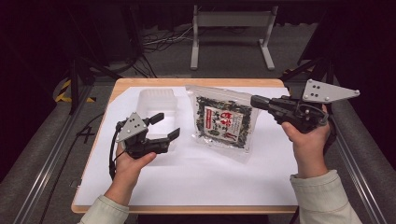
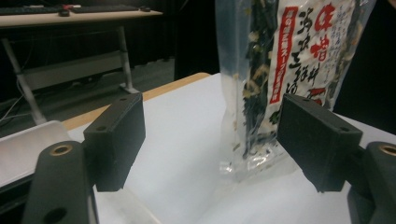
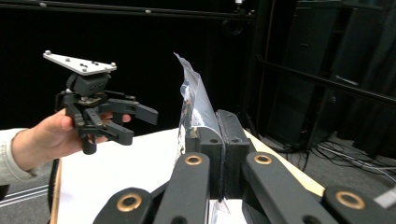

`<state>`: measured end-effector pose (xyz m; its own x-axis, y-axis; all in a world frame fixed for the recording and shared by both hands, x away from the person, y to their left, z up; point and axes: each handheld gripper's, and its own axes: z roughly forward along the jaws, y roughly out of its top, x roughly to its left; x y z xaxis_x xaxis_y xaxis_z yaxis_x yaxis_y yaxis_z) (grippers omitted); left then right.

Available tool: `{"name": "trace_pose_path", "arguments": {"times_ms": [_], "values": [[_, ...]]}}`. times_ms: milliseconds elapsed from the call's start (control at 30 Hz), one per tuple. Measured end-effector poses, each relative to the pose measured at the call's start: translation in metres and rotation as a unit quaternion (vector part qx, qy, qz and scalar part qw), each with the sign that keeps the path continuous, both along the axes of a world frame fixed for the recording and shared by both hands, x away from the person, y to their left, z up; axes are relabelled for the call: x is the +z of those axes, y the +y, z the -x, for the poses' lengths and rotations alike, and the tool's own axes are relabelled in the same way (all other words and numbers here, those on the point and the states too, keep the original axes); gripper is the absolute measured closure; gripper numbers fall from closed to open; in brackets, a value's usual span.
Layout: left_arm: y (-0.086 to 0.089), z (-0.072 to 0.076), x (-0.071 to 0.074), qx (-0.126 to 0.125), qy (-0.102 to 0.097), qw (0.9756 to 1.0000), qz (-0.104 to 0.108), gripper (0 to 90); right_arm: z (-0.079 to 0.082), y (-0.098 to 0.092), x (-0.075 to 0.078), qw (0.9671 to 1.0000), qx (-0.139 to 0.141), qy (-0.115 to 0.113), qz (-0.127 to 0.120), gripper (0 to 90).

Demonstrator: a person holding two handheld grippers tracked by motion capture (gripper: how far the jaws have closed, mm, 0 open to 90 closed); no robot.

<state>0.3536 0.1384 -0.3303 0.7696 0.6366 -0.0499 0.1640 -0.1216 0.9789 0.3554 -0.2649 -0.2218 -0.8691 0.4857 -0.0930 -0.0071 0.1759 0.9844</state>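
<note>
The seaweed packet (image 1: 224, 122), a clear zip bag with a printed red-and-white label, is held up off the white sheet (image 1: 196, 172) that covers the table (image 1: 196, 82), so that its bottom edge rests or nearly rests on the sheet while its top is lifted. It is pinched at its right upper edge by the right gripper (image 1: 258, 102), whose jaws are pressed together with the thin film caught between them, as is seen plainly in the right gripper view, where the bag's edge (image 3: 194, 100) rises from between the pads. The grip at one edge appears chosen so that the packet hangs and stands nearly upright, its broad face turned toward the other hand. To the left of the packet, the left gripper (image 1: 166, 125) is held with its jaws spread wide and nothing between them; in the left gripper view the packet (image 2: 285, 70) is seen standing ahead, near the right pad (image 2: 315, 137). This open stance is judged to be a readiness to take the packet's free side. A clear plastic tub (image 1: 159, 105) lies left of the packet, behind the left gripper, probably the place meant for it.
</note>
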Motion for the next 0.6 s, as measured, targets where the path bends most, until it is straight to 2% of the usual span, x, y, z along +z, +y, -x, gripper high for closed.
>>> {"name": "trace_pose_path", "arguments": {"times_ms": [333,433,600], "values": [[-0.005,0.002,0.0,-0.024,-0.002,0.9997,0.009,26.8,0.0,0.012,-0.004,0.9995,0.032,0.0,-0.008,90.0],[-0.008,0.002,0.0,-0.054,0.003,0.9984,0.018,27.5,0.0,0.016,-0.004,0.999,0.043,-0.003,-0.009,90.0],[-0.01,0.005,0.0,-0.063,-0.002,0.9978,0.018,28.1,0.003,0.024,-0.006,0.998,0.063,-0.005,-0.01,90.0]]}}
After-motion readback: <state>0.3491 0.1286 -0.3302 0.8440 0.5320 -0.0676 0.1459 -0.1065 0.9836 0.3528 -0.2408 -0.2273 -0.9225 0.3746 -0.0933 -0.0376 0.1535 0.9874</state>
